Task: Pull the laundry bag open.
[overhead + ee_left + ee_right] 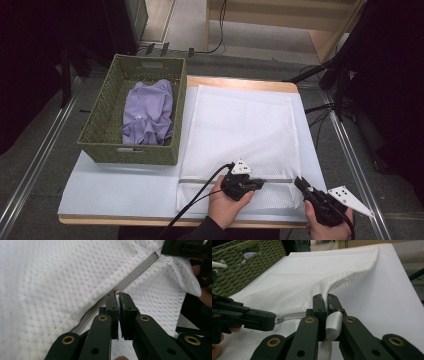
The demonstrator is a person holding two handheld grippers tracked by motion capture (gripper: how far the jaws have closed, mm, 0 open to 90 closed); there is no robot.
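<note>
A white mesh laundry bag (240, 120) lies flat on the table, with a grey zipper (140, 270) running across its near end. My left gripper (261, 184) is shut on the small metal zipper pull (116, 291), its jaws pointing right along the zipper line. My right gripper (299, 182) is shut on the bag's near right edge (332, 322), where the mesh is bunched and lifted between the pads. In the right gripper view, the left gripper (272, 321) comes in from the left with the pull (279, 320) at its tip.
A green woven basket (127, 152) stands at the table's left and holds a lilac garment (147, 112). The bag rests on a white board (115, 185) on the wooden table. Cables and stand legs lie on the floor to the right.
</note>
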